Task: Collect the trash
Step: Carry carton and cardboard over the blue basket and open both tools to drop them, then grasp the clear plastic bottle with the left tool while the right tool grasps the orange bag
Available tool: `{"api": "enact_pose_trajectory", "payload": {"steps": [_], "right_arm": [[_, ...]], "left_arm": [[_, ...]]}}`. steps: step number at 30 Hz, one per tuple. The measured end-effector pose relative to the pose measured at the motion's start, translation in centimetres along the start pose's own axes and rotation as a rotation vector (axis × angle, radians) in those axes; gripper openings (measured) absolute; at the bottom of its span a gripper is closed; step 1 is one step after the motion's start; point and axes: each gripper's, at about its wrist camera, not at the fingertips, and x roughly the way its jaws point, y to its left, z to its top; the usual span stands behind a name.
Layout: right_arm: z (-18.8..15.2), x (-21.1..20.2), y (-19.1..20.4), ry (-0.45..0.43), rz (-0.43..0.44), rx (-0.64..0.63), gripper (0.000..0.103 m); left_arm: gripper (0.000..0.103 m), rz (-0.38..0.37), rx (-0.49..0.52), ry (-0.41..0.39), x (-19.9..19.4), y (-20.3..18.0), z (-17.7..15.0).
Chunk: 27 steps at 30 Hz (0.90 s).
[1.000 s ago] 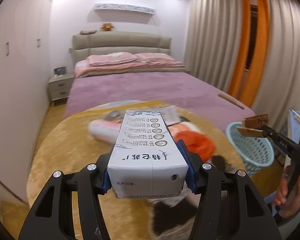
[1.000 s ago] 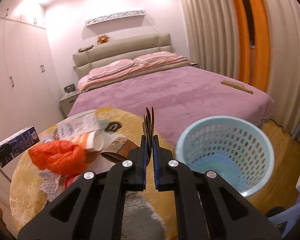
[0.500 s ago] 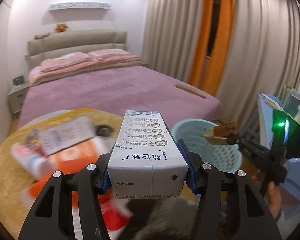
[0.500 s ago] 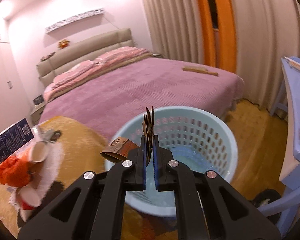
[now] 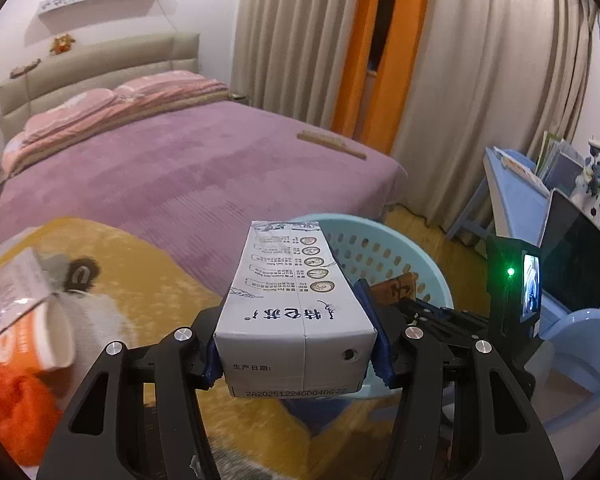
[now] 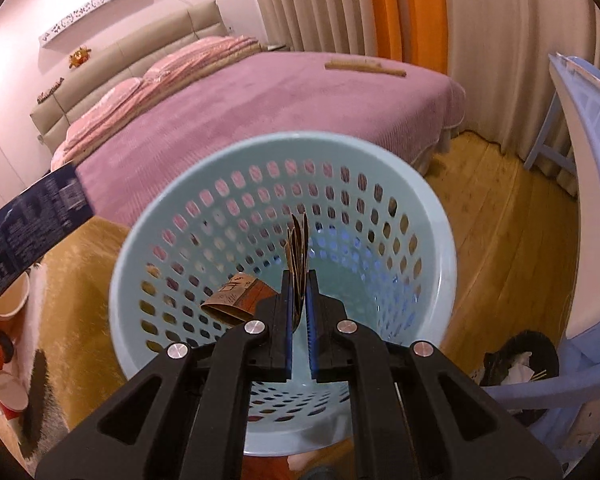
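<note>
My left gripper [image 5: 296, 340] is shut on a white milk carton [image 5: 292, 300] and holds it just left of the light blue perforated basket [image 5: 384, 248]. My right gripper [image 6: 299, 312] is shut on a flattened brown paper wrapper [image 6: 298, 248] and holds it right over the basket's opening [image 6: 204, 200]. The carton shows as a dark blue box at the left of the right wrist view [image 6: 28, 228]. The right gripper's body with a green light shows in the left wrist view [image 5: 512, 292].
On the round yellow rug [image 5: 172, 276] lie paper cups [image 5: 40, 340], a white packet [image 5: 8, 300] and an orange bag [image 5: 12, 412]. A purple bed [image 5: 180, 176] is behind. A blue chair [image 6: 580, 240] and a desk with a laptop [image 5: 572, 264] stand at the right.
Both grippers swung right from the rug toward the basket. The right gripper with the wrapper now hangs over the basket opening; the carton has come up beside the basket rim.
</note>
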Motion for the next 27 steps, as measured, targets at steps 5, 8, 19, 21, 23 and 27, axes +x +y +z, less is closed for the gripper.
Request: {"api": "enact_pose_trajectory", "payload": {"steps": [5, 8, 19, 21, 23, 27], "right_arm": [[-0.2, 0.6, -1.0, 0.036, 0.016, 0.012, 0.009], [-0.2, 0.6, -1.2, 0.045, 0.032, 0.012, 0.036], [0.1, -3.7, 0.3, -0.053, 0.071, -0.012, 0.052], [0.1, -4.6, 1.2, -0.071, 0.084, -0.035, 0.052], [0.2, -5.5, 2.2, -0.087, 0.103, -0.055, 0.052], [0.1, -7.3, 4.6, -0.122, 0.149, -0.106, 0.052]], "left_arm": [[0.056, -0.023, -0.006, 0.037, 2.0, -0.4, 0.0], [0.069, -0.014, -0.004, 0.028, 2.0, -0.6, -0.2], [0.073, -0.002, -0.044, -0.060, -3.5, 0.8, -0.9], [0.073, 0.001, -0.053, -0.086, -5.0, 1.2, -1.0], [0.073, 0.010, -0.058, -0.109, -6.4, 1.4, -1.1], [0.073, 0.035, -0.077, -0.158, -9.3, 2.2, -1.7]]}}
